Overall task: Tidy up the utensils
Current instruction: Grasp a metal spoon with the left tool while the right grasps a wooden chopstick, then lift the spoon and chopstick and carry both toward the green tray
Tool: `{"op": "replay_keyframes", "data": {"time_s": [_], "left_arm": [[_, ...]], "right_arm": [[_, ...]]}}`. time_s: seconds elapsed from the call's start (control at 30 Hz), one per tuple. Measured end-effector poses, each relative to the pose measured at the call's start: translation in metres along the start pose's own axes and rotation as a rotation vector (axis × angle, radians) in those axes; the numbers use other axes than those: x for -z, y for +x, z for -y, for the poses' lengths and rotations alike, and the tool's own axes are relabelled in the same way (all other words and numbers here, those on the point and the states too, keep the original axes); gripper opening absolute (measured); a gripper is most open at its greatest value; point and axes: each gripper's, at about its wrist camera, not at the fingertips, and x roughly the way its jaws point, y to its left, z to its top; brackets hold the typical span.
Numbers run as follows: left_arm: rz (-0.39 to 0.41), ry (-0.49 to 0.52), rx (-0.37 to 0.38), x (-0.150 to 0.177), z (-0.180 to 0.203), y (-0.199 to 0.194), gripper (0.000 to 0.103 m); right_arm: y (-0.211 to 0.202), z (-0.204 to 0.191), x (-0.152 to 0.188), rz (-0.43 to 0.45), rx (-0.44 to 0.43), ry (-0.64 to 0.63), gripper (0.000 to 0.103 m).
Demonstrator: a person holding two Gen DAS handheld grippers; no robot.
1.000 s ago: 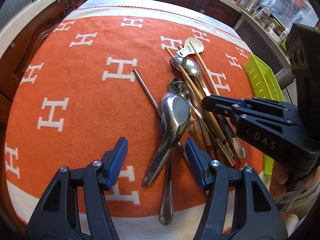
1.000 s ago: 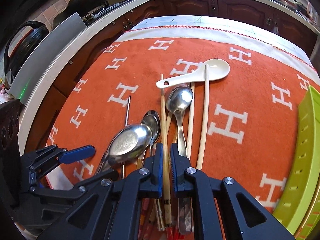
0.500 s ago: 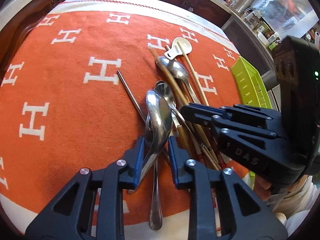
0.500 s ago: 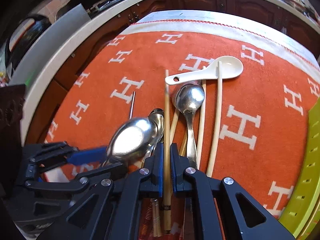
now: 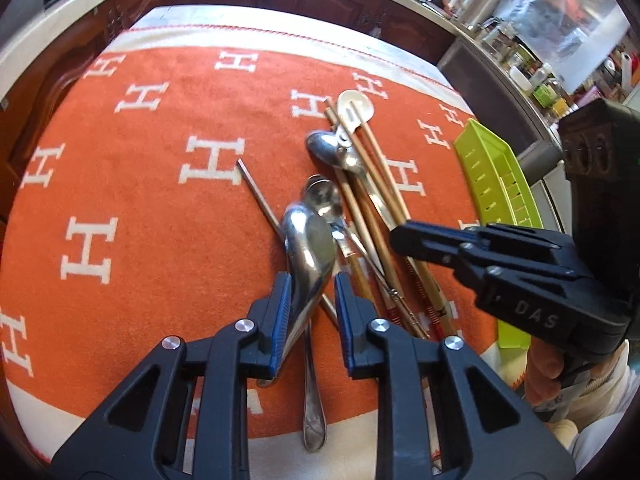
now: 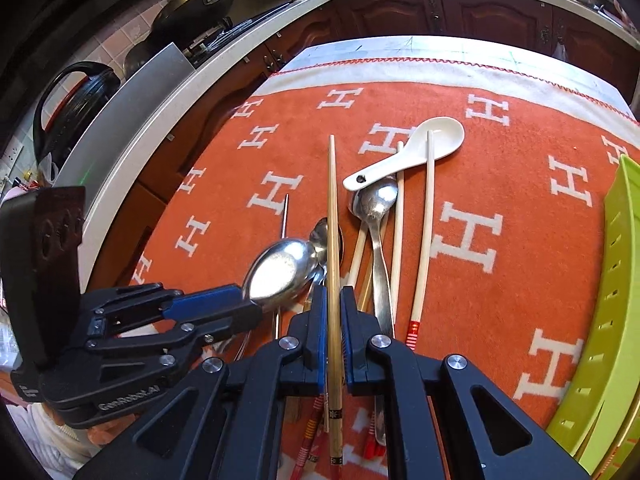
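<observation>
Two hand-held grippers work over a fuzzy orange blanket (image 5: 160, 184) patterned with white H shapes, spread on the desk. The left hand-held gripper (image 5: 310, 308), black with ribbed blue pads, pinches the handle of a glossy deep-bowled steel spoon (image 5: 310, 244). The right hand-held gripper (image 6: 331, 332) clamps narrowly on a straight, pale bamboo chopstick (image 6: 332, 216) pointing away along the blanket. Beside it the other utensils lie in a loose heap: a smooth white ceramic spoon (image 6: 420, 148) across slim chopsticks, a polished metal spoon (image 6: 376, 204), a thin metal rod (image 6: 285, 216). A slotted lime-green plastic tray (image 6: 612, 280) sits at the blanket's right edge.
</observation>
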Motion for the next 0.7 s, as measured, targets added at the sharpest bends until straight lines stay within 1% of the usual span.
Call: {"op": "replay_keyframes", "data": {"time_s": [0.07,0.3,0.43,0.47,0.5,0.6,0.67,0.7], "left_arm": [[-0.008,0.000,-0.005,-0.001,0.000,0.002,0.019],[-0.001,-0.001,0.008,-0.012,0.000,0.008,0.019],[0.027,0.029,-0.003,-0.013,0.009,0.006,0.008],[0.029,0.039,-0.003,-0.013,0.012,0.005,0.004],[0.023,0.047,-0.003,-0.013,0.015,0.007,0.002],[-0.007,0.047,-0.024,-0.011,0.017,0.015,0.000],[-0.026,0.032,-0.021,-0.010,0.015,0.022,0.000],[-0.024,0.027,-0.021,-0.010,0.015,0.023,0.000]], "right_arm": [[-0.001,0.001,0.003,-0.004,-0.004,0.000,0.006],[-0.004,-0.001,0.009,0.004,-0.004,0.008,0.006],[-0.008,0.004,0.012,0.011,-0.002,0.028,0.006],[-0.008,0.006,0.012,0.010,-0.004,0.031,0.006],[-0.008,0.007,0.013,0.009,-0.006,0.036,0.006],[-0.008,0.008,0.014,0.006,-0.012,0.044,0.006],[-0.007,0.009,0.013,0.005,-0.020,0.048,0.006],[-0.007,0.010,0.014,0.006,-0.025,0.050,0.006]]}}
